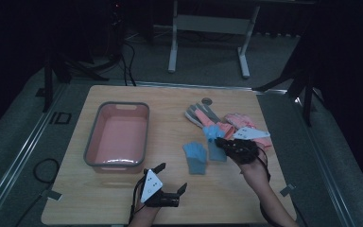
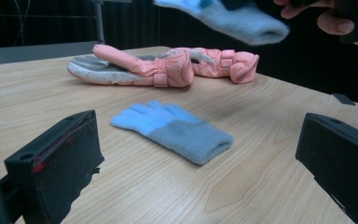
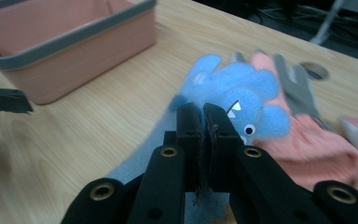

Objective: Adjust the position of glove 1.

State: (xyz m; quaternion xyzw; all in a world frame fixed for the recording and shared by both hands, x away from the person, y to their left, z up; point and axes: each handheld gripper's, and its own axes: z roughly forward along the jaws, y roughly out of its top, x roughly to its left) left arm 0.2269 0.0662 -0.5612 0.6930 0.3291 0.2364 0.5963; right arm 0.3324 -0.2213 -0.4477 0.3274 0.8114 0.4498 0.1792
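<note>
Right gripper [image 3: 204,122] has its jaws clenched on a blue knit glove [image 3: 235,95], pinched at the cuff end; the glove hangs clear of the wooden surface [image 1: 170,109], fingers dangling toward the pile of pink mittens [image 1: 238,122] and a grey glove [image 1: 201,113]. Its mate, a second blue glove [image 2: 172,130], lies flat on the surface between the two hands, well apart from the pink tub [image 1: 118,135] at the left. Left gripper [image 1: 172,177] rests low near the front edge, jaws spread wide, nothing between them. Handling judgement: the glove is light, limp and fuzzy, so it droops and swings rather than holding shape; little slip risk, nothing fragile. Best purchase is the ribbed cuff, where the knit is doubled; a single finger would stretch and could pull free.
</note>
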